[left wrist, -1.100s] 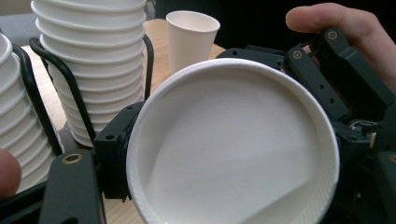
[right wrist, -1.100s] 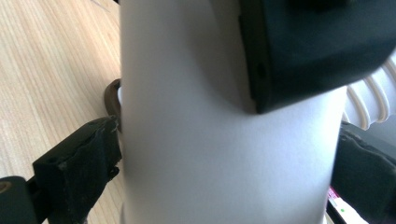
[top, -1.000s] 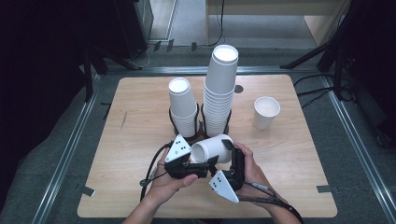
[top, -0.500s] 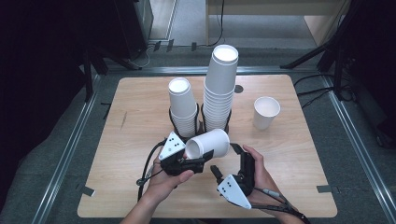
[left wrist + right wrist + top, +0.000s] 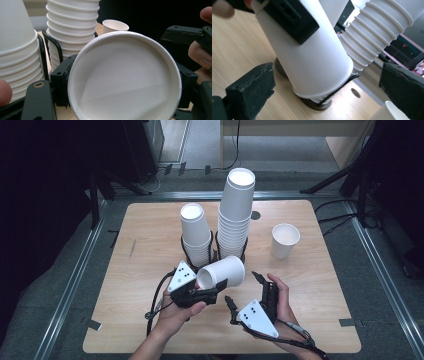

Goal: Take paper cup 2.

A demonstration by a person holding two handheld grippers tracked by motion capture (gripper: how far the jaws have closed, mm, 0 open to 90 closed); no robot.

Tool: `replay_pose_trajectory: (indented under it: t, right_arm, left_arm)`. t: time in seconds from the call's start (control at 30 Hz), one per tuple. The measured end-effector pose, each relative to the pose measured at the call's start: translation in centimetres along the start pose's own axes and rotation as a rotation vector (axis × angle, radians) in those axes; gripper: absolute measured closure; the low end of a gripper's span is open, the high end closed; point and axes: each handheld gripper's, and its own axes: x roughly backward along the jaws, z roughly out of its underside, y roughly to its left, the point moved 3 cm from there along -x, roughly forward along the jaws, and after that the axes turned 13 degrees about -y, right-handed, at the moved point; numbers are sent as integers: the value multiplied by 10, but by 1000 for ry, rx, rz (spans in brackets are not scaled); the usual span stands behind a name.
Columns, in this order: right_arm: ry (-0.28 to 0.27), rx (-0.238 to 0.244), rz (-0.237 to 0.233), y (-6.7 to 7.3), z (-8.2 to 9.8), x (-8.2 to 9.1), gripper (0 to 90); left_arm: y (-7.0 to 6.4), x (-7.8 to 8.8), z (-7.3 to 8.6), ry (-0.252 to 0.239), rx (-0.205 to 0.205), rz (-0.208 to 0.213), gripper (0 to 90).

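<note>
The left hand-held gripper (image 5: 212,292) held a cup (image 5: 221,272) on its side above the counter (image 5: 150,230), its jaws clamped across the cup's wall near the rim. The cup's mouth faced back toward the person; in the left gripper view the open mouth (image 5: 125,77) sat right before the camera. It hung just in front of two cup stacks in wire holders, a short stack (image 5: 195,232) and a tall stack (image 5: 236,212), with a single cup (image 5: 285,240) upright well to the right.

The right hand-held gripper (image 5: 245,290) stood with jaws spread wide and nothing between its pads. It lay just right of the held cup, near its base end, apart from it. In the right gripper view the cup's base (image 5: 322,72) sat between the two open jaws but farther ahead.

The step in hand looked like a handover or a re-grip. To do it well, the right jaws should close squarely across the base end, gently enough not to crush the paper wall, and the left should let go only once that grip was firm. Keeping clear of the stacks would avoid toppling them.
</note>
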Motion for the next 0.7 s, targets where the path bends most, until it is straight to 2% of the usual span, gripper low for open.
replay_pose_trajectory:
  t: [0.23, 0.6, 0.7]
  right_arm:
    - [20, -157, 35, -4, -8, -3, 8]
    - [50, -341, 105, -12, -11, -1, 42]
    - [61, -413, 123, -13, -13, 0, 54]
  left_arm:
    - [1, 0, 0, -10, -7, -8, 234]
    - [1, 0, 0, -50, -21, -27, 233]
    - [0, 1, 0, -65, -25, -18, 233]
